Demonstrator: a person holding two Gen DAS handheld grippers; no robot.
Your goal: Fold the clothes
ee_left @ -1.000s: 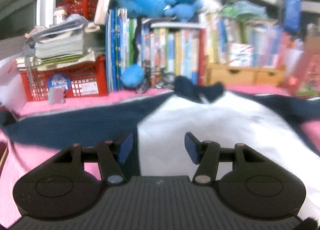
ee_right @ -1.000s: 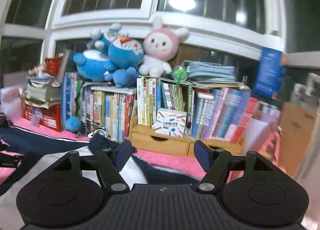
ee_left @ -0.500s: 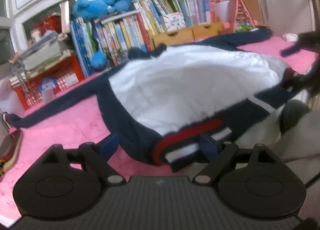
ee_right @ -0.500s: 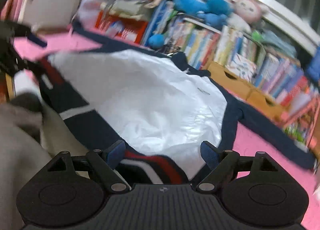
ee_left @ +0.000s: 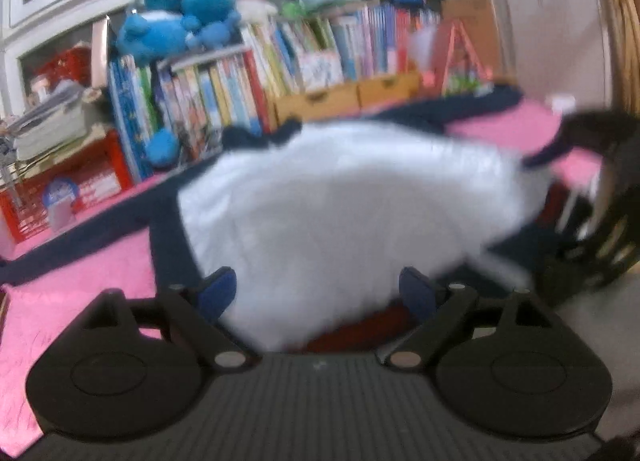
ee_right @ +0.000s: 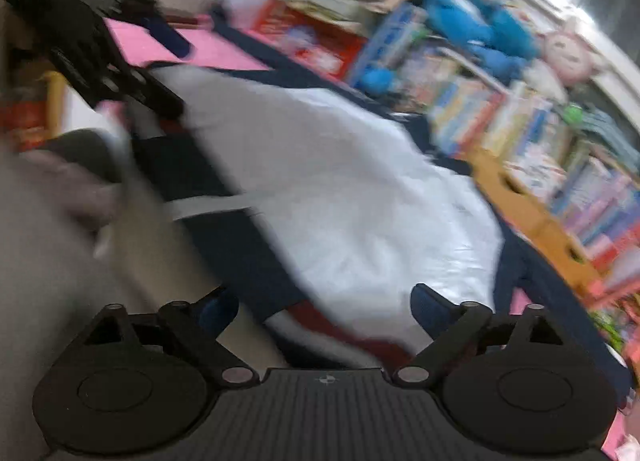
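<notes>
A white top with navy sleeves and a red-striped hem (ee_left: 340, 213) lies spread on the pink table cover (ee_left: 80, 293). My left gripper (ee_left: 318, 289) is open at the near hem, with the white cloth and red band between its blue pads, not pinched. My right gripper (ee_right: 322, 307) is tilted over the hem's other end (ee_right: 340, 189); its jaws are opening, with hem cloth lying loose between them. Each wrist view shows one of the other gripper's fingers (ee_left: 556, 145) (ee_right: 168, 35) at the hem's far corner.
Behind the top stands a row of books (ee_left: 224, 101) with blue and pink plush toys (ee_left: 188, 21) on it, wooden drawers (ee_left: 348, 95) and a red basket (ee_left: 72, 185). A person's grey clothing (ee_right: 48, 261) fills the near table edge.
Both grippers came down from facing the bookshelf to the near hem of the top. Their jaws spread wider. The right view rolled and now looks across the garment.
</notes>
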